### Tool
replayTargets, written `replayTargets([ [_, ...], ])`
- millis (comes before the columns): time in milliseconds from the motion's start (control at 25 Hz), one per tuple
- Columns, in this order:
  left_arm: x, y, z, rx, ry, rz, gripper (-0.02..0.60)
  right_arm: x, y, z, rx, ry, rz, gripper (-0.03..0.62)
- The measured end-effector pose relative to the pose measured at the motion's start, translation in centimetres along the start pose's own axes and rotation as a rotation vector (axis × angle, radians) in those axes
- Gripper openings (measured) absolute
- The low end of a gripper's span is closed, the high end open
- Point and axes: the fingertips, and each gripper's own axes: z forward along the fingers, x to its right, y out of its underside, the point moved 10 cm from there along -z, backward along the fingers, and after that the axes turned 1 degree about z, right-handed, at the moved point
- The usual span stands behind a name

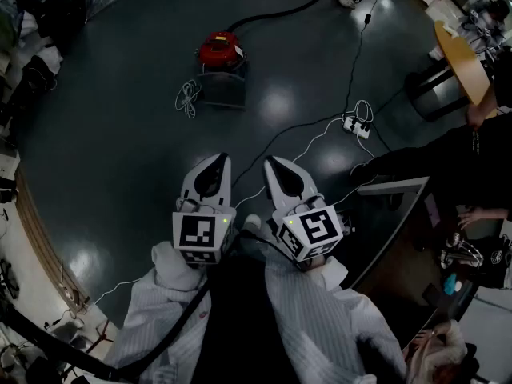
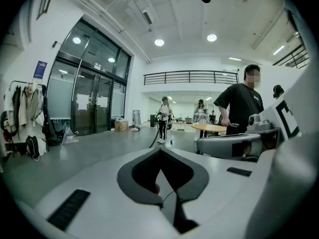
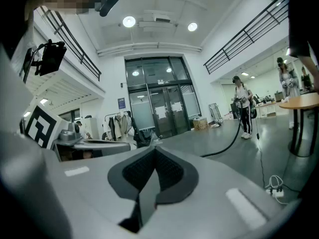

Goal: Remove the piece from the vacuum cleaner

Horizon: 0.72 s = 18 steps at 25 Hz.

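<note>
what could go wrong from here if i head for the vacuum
Cables from the power strip cross the floor between you and the vacuum cleaner; you might trip or snag them.
The left gripper and right gripper are both shut and empty; they must open before any grab.
The coiled white cord beside the vacuum could tangle.

The small round red plastic vacuum cleaner (image 1: pixel 221 49) is showing bright red above a grey base. The glossy dark blue-grey floor (image 1: pixel 104 134) is reflecting pale patches of light. A thick black hose (image 1: pixel 280 12) is lying dark on it, and a thin coiled cord (image 1: pixel 187 98) is showing white. The white plastic left gripper (image 1: pixel 216 170) and white plastic right gripper (image 1: pixel 280 174) are showing dark grey pads and black-and-white square markers. The white sleeves (image 1: pixel 320 326) are showing fine stripes.
</note>
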Motion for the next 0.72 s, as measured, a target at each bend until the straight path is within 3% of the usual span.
replayTargets([
  [440, -0.2, -0.3, 1.4, -0.005, -0.017, 0.003, 0.005, 1.2, -0.3, 1.0, 0.002, 0.004, -0.009, 0.0],
  [720, -2.2, 0.3, 2.1, -0.008, -0.083, 0.002, 0.005, 2.0, 0.6, 2.5, -0.01, -0.011, -0.001, 0.002],
])
